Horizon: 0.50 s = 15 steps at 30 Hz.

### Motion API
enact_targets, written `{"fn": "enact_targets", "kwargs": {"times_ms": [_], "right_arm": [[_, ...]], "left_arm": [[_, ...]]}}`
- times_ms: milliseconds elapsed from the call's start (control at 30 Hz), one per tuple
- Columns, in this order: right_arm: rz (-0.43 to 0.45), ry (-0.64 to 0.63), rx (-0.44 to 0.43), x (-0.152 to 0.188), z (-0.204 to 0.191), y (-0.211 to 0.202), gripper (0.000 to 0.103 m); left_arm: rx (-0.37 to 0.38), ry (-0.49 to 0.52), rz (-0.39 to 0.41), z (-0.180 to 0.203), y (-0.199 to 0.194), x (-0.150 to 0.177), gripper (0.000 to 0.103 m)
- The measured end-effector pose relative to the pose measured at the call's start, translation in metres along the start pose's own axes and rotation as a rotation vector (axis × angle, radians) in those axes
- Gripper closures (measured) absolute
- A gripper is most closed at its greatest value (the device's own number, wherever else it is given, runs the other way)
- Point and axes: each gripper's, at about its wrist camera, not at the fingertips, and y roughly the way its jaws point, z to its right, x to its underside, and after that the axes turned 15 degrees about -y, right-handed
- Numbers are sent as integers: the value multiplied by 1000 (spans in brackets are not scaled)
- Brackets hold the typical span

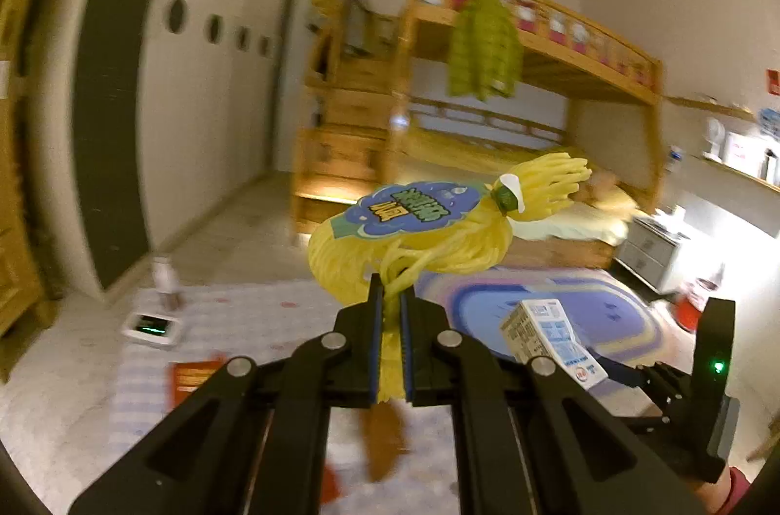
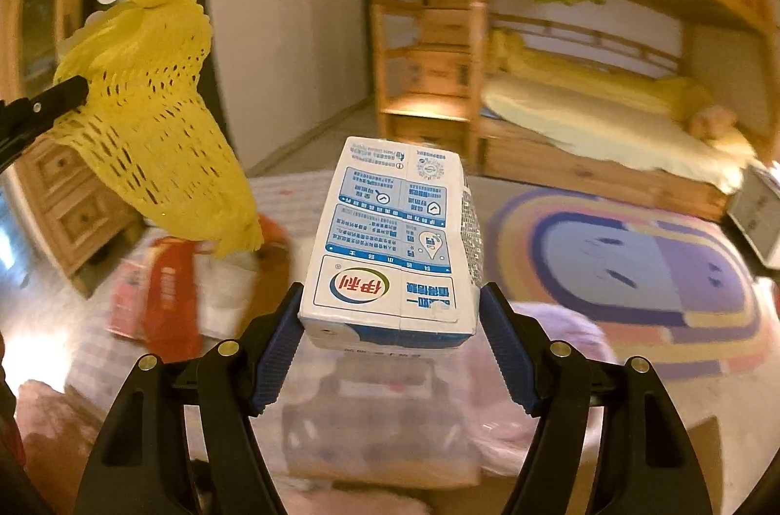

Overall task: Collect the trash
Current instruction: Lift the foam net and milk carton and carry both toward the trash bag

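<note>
Left wrist view first: my left fingers [image 1: 390, 310] are pinched nearly shut on the yellow plastic mesh produce bag [image 1: 414, 242], its netting squeezed between the blue pads, its blue paper label [image 1: 414, 207] facing up and the tied, frayed top pointing away toward the wooden bunk bed [image 1: 487, 86]. Off to the right, the white and blue milk carton [image 1: 551, 334] sits in my other hand's grip. Over on the right wrist view, my right fingers [image 2: 390, 315] stand wide, pads pressed on both sides of that carton, which stands out ahead of them, above a purple and yellow oval rug [image 2: 633, 261]. The mesh bag hangs at upper left, held up in the air beside the carton, apart from it.
</note>
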Motion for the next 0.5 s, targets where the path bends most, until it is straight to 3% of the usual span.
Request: {"fn": "enact_targets", "kwargs": {"times_ms": [267,500], "right_arm": [[-105,126,157,55,83,5,32],[-159,204,199,88,126,34,32]], "left_arm": [[152,57,-141,71,61,51,99],[195,128,-268,115,134,101,99]]}}
